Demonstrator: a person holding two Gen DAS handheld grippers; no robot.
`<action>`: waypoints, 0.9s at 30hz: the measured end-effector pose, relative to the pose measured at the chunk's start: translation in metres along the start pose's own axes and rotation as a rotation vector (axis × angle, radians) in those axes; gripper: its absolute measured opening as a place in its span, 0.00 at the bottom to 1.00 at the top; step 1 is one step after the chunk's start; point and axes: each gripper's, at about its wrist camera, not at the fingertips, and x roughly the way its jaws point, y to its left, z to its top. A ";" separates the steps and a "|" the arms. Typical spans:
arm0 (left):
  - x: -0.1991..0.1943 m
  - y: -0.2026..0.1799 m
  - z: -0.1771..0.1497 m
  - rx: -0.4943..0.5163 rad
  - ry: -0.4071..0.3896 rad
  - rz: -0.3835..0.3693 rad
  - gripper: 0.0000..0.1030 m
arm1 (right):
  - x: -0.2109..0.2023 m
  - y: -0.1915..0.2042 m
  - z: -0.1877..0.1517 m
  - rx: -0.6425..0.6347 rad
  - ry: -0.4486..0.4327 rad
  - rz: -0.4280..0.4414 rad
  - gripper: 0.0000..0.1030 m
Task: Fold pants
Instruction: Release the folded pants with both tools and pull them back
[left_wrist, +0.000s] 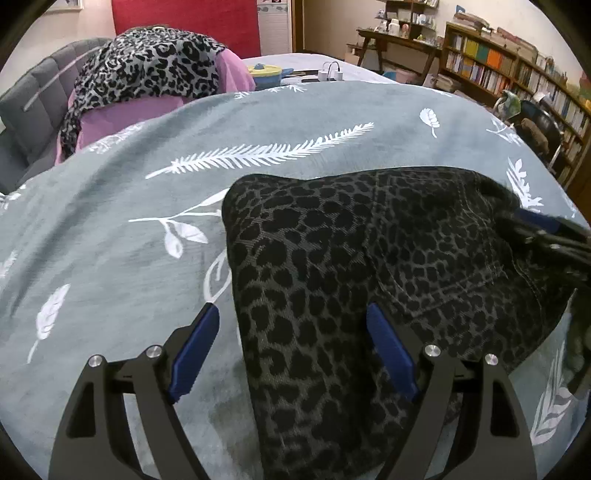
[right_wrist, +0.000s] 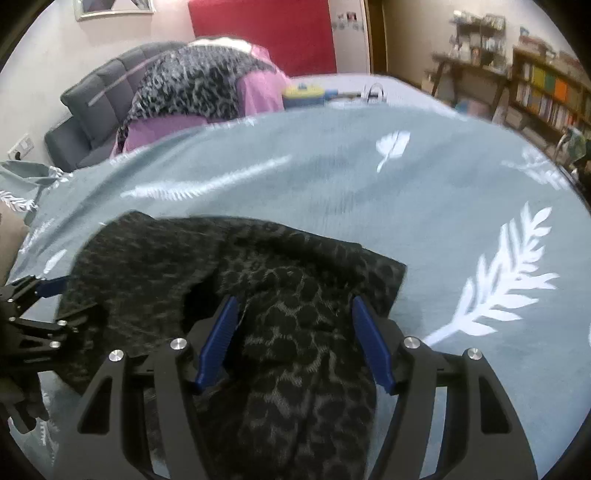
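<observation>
Flat on the grey-green blanket (left_wrist: 110, 229) with its white feather and leaf print lie the leopard-print pants (left_wrist: 351, 258), dark grey with black spots, bunched and partly doubled over. In the left wrist view they fill the area from the centre out to three o'clock and down to six o'clock, with stitched seams running across the upper part. In the right wrist view the same pants (right_wrist: 280, 295) spread from nine o'clock to the centre, one corner ending at about two o'clock of the middle.

The left gripper (left_wrist: 291, 317) stands wide apart: its left blue pad is over bare blanket at seven o'clock, its right pad (left_wrist: 388, 347) lies over the cloth at five o'clock, and the edge of the pants runs between them. Neither pad visibly presses the fabric, so it grasps nothing. The right gripper (right_wrist: 293, 314) is also spread, its two blue pads (right_wrist: 218, 339) flanking a raised ridge of fabric at six o'clock; whether the pads pinch that ridge I cannot tell, as the view is blurred.

Each tool shows at the edge of the other's view, the right gripper (left_wrist: 546, 236) at three o'clock, the left gripper (right_wrist: 37, 295) at nine o'clock.

Beyond the blanket, at eleven o'clock, a pile of leopard and pink clothes (left_wrist: 147, 74) rests against a grey sofa (left_wrist: 33, 107). A bookshelf (left_wrist: 509, 70) fills two o'clock.
</observation>
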 end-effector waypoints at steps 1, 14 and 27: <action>-0.003 -0.001 -0.001 0.002 -0.001 0.006 0.80 | -0.008 0.004 -0.003 -0.012 -0.010 -0.001 0.64; -0.034 -0.036 -0.033 0.099 -0.031 0.057 0.80 | -0.030 -0.012 -0.063 0.062 0.072 -0.011 0.64; -0.049 -0.049 -0.048 0.092 -0.037 0.103 0.90 | -0.069 0.012 -0.067 0.023 0.049 -0.053 0.87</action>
